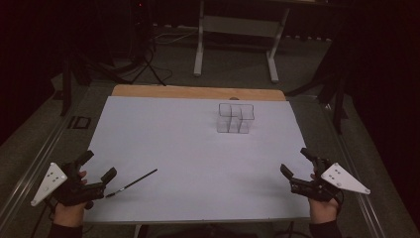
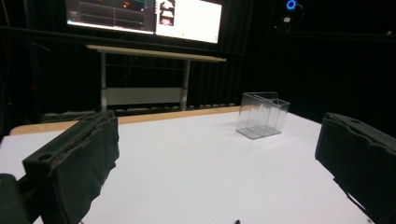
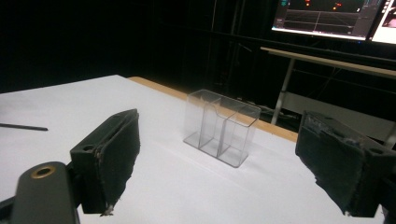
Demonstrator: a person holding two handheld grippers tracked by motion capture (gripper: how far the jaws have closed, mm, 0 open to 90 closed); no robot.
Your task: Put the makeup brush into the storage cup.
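A clear plastic holder (image 1: 236, 118) with several compartments stands upright on the white sheet (image 1: 188, 148), toward the far right; it also appears ahead in the left gripper view as a clear holder (image 2: 262, 115) and in the right gripper view as a clear holder (image 3: 221, 127). A thin black pen (image 1: 131, 183) lies flat near the front left, also seen as a dark pen (image 3: 23, 127). My left gripper (image 1: 97, 165) rests at the front left corner, just left of the pen, jaws wide apart and empty. My right gripper (image 1: 295, 161) sits at the front right, open and empty.
The wooden table edge (image 1: 198, 92) shows beyond the sheet. A metal-legged desk (image 1: 237, 29) and a tripod (image 1: 148, 64) stand on the floor behind. Monitors (image 2: 144, 16) glow in the dark background. Broad bare sheet lies between both grippers and the holder.
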